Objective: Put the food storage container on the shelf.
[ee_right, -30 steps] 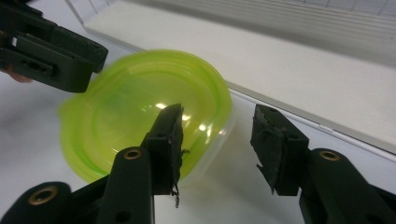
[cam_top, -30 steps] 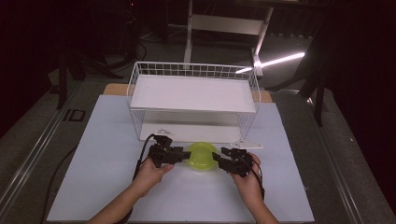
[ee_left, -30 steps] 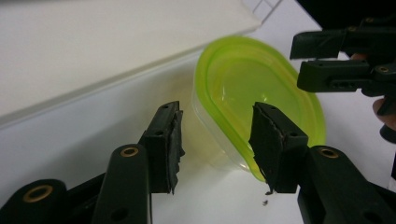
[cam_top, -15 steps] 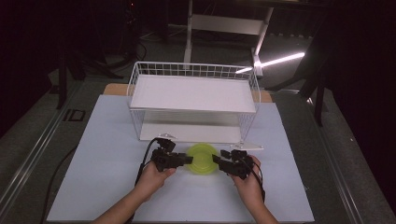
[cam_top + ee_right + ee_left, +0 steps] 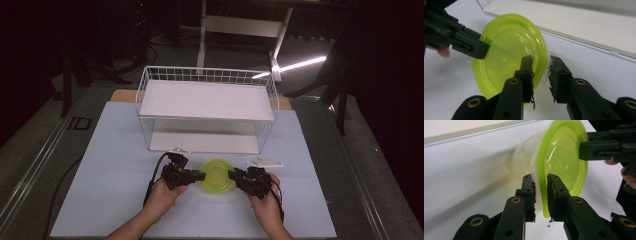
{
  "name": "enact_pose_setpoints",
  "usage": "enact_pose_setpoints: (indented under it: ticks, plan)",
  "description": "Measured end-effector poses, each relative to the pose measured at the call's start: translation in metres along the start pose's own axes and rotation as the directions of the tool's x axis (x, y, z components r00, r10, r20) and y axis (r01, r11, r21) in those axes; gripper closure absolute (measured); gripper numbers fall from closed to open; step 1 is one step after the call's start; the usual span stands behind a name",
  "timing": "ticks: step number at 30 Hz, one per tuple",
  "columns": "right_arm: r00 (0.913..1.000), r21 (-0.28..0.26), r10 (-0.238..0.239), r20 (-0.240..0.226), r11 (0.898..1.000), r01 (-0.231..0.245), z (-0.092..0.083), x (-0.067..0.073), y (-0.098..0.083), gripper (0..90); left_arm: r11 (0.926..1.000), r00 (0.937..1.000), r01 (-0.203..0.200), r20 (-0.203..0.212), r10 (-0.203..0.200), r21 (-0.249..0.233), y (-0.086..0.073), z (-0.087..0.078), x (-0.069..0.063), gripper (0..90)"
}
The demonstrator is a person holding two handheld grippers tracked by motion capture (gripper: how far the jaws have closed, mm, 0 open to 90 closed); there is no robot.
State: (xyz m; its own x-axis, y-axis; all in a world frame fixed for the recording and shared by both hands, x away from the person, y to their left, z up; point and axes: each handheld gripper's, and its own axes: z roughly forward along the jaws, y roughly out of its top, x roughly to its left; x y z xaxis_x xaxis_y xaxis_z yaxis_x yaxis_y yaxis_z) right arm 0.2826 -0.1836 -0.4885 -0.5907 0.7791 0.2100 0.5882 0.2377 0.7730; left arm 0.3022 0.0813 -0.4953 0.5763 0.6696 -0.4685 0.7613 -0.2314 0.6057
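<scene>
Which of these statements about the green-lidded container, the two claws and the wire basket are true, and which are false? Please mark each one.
1. The container has a green lid. True.
2. The container sits inside the wire basket. False: it is in front of the basket, on the white table.
3. The left claw has its jaws on either side of the lid's rim. True; they have just been closing.
4. The right claw is over the basket. False: it is at the container's right edge.
5. The basket holds several containers. False: no container is in it.
</scene>
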Motion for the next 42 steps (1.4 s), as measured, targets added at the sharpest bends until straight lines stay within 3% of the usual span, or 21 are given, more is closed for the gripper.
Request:
enact_pose_setpoints:
  ticks: [2, 3, 6, 12, 17, 22, 25, 37, 42]
  plan:
    - [0.9999, -0.001, 0.009, -0.007, 1.0, -0.009, -0.001, 0.001, 0.0, 76.9, 0.9999, 0.9995, -0.01, -0.03, 0.01, 0.009, -0.001, -0.001, -0.003, 80.2]
    - [1.0, -0.002, 0.006, -0.001, 1.0, -0.006, -0.001, 0.002, 0.0, 78.6, 0.9991, 0.998, -0.039, -0.049, 0.04, 0.015, -0.002, -0.001, -0.005, 81.6]
    - [1.0, -0.009, 0.007, 0.002, 1.0, -0.007, -0.001, 0.004, 0.002, 79.0, 0.9998, 0.999, -0.02, -0.039, 0.02, 0.003, -0.003, -0.005, -0.004, 81.7]
    - [0.9992, -0.054, -0.034, 0.021, 0.998, 0.036, -0.005, 0.011, 0.015, 78.9, 0.9984, 0.9996, -0.013, -0.026, 0.011, -0.056, 0.003, -0.017, -0.002, 81.7]
    - [0.999, -0.099, -0.033, 0.03, 0.994, 0.036, 0.0, 0.014, 0.033, 78.9, 0.9905, 0.9994, -0.016, -0.034, 0.011, -0.137, 0.009, -0.026, 0.006, 81.7]
    - [0.9998, -0.079, -0.015, 0.014, 0.997, 0.016, 0.015, 0.008, 0.045, 78.8, 0.9832, 0.9984, -0.027, -0.054, 0.017, -0.181, 0.013, -0.026, 0.017, 81.8]
    - [0.9994, -0.074, -0.017, 0.031, 0.997, 0.019, 0.024, 0.006, 0.05, 78.8, 0.9796, 0.9974, -0.027, -0.07, 0.013, -0.199, 0.015, -0.023, 0.022, 81.9]
    - [0.9974, -0.071, -0.01, 0.071, 0.997, 0.015, 0.047, 0.0, 0.058, 78.4, 0.9768, 0.9939, -0.019, -0.11, -0.005, -0.213, 0.023, -0.011, 0.039, 81.7]
    - [0.996, -0.064, -0.02, 0.088, 0.998, 0.026, 0.053, 0.0, 0.06, 78.5, 0.9794, 0.9929, -0.006, -0.118, -0.018, -0.202, 0.025, -0.009, 0.045, 81.6]
